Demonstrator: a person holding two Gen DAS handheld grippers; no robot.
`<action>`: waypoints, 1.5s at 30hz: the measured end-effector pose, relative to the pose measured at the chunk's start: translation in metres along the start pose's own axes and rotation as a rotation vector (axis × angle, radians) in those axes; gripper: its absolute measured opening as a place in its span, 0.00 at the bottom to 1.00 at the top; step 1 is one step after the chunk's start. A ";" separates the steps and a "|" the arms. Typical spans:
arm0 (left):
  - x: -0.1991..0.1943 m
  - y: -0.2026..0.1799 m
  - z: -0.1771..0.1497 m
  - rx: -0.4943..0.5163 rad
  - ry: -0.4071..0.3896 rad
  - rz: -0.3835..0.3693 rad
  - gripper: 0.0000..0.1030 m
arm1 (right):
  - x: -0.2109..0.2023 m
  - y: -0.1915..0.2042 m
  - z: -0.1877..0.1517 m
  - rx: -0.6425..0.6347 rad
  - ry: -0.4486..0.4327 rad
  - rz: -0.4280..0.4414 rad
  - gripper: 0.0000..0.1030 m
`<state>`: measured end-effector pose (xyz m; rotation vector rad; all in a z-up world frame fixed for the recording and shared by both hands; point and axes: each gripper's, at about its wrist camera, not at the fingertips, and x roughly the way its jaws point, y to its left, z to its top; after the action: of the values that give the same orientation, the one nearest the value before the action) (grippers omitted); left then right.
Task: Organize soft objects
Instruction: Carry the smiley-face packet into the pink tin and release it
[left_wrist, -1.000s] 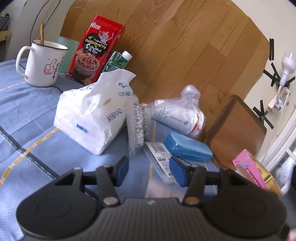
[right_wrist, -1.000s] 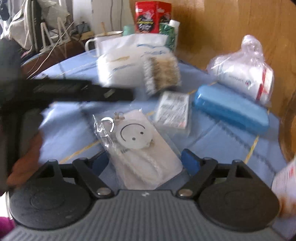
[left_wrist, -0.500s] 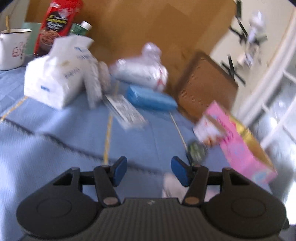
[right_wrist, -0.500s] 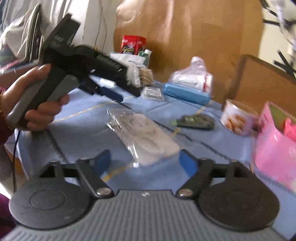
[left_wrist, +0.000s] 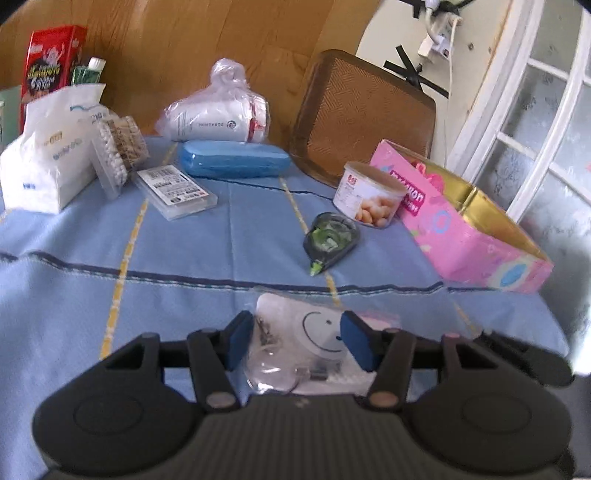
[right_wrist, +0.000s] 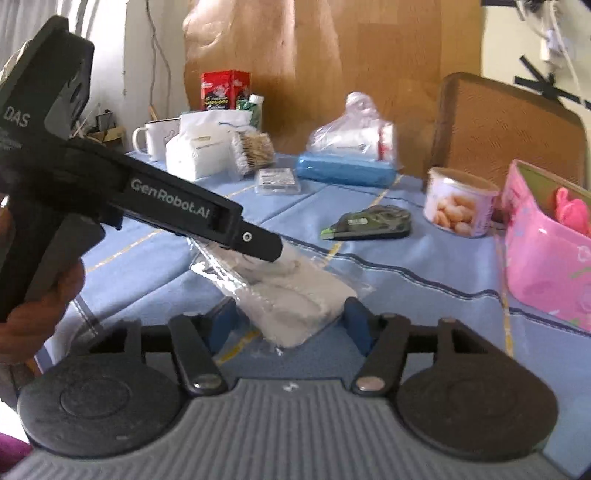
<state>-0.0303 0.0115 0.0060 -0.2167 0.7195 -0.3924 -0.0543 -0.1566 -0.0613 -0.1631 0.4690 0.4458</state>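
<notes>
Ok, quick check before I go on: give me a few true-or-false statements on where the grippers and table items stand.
1. The clear smiley-face packet lies between the left gripper fingers. True.
2. The correction tape dispenser sits inside the pink box. False: it lies on the blue tablecloth.
3. The nut can stands upright beside the pink box. True.
4. The blue case is open. False: closed.

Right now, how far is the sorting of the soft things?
Done: a pink item lies in the pink box. In hand: the smiley pouch sits between the jaws of left gripper and right gripper; the right's have just been closing. Left: the tissue pack.
</notes>
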 end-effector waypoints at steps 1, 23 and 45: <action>-0.002 -0.001 0.002 -0.014 -0.005 -0.018 0.51 | -0.005 -0.002 -0.002 -0.001 -0.011 -0.003 0.63; 0.100 -0.198 0.104 0.209 -0.086 -0.202 0.60 | -0.052 -0.168 0.013 0.156 -0.225 -0.692 0.63; 0.011 0.028 0.040 0.088 -0.191 0.312 0.71 | -0.026 -0.071 0.032 0.130 -0.256 -0.249 0.63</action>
<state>0.0121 0.0343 0.0197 -0.0554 0.5350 -0.1031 -0.0301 -0.2214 -0.0174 -0.0368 0.2207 0.1872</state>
